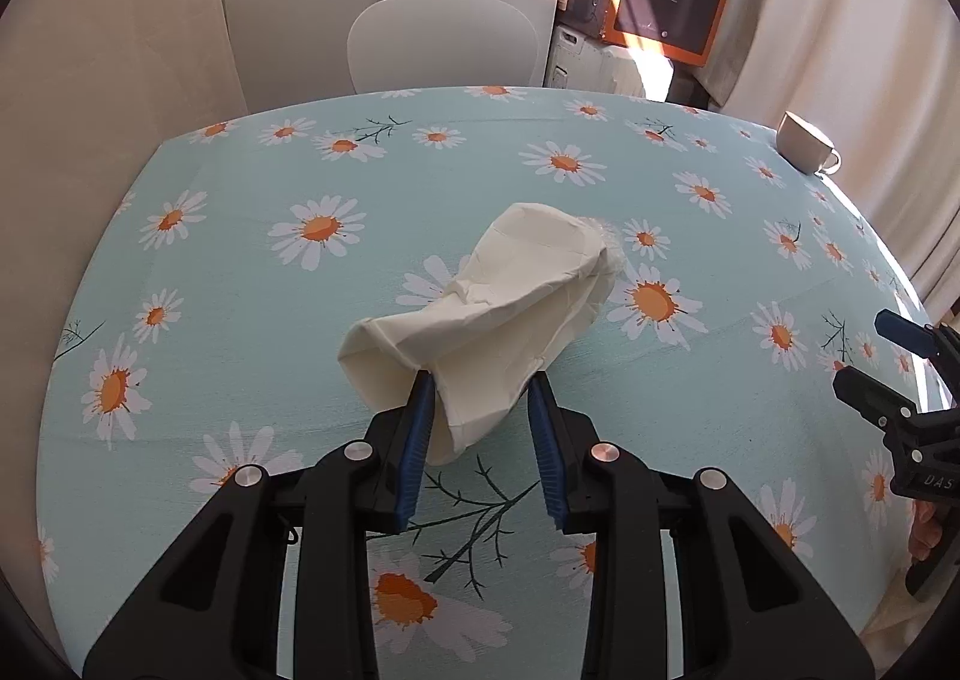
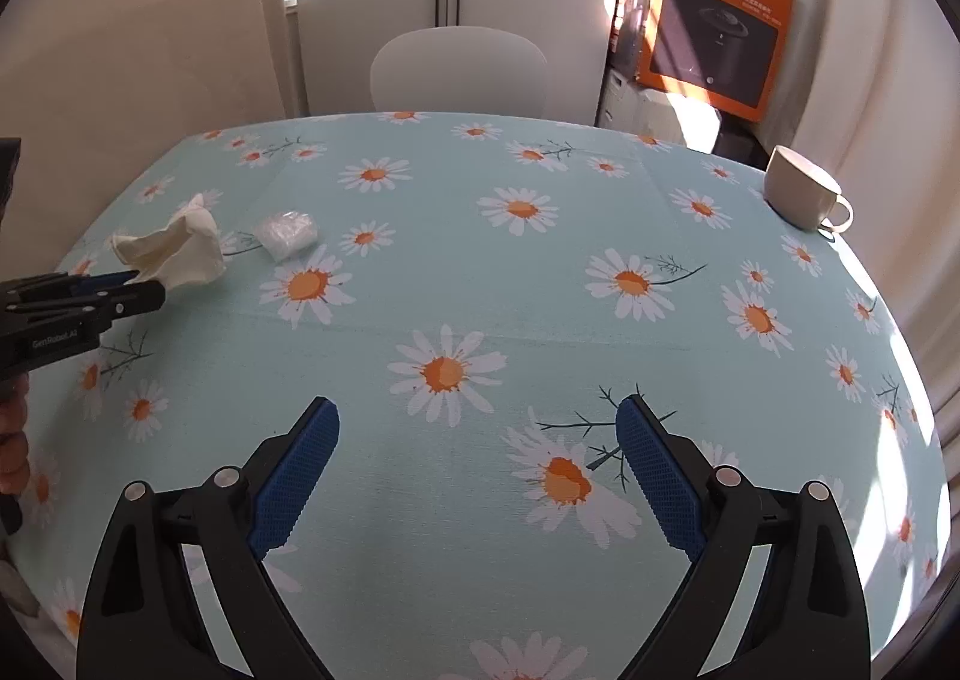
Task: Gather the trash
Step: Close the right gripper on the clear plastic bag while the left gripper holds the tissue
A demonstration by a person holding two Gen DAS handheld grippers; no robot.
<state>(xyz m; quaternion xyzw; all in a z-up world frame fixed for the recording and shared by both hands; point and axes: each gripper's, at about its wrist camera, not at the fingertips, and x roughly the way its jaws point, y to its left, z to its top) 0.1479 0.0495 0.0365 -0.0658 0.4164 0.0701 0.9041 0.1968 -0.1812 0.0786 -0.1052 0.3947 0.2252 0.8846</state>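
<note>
A crumpled cream tissue (image 1: 504, 296) lies on the daisy-print tablecloth (image 1: 240, 272). My left gripper (image 1: 480, 383) is shut on its near end, with a blue pad pressed against each side of the paper. A scrap of clear plastic (image 1: 612, 245) peeks out behind the tissue. From the right wrist the tissue (image 2: 174, 248) and the left gripper (image 2: 144, 284) sit at the far left, with the clear plastic wad (image 2: 285, 233) just right of them. My right gripper (image 2: 477, 410) hangs open over bare cloth with nothing between its fingers; it also shows as the right gripper (image 1: 864, 350) at the table's right edge.
A cream cup (image 2: 798, 191) stands at the table's far right edge. A white chair (image 2: 459, 71) is tucked in behind the table. An orange appliance box (image 2: 717, 26) sits on storage at the back right. Curtains hang on both sides.
</note>
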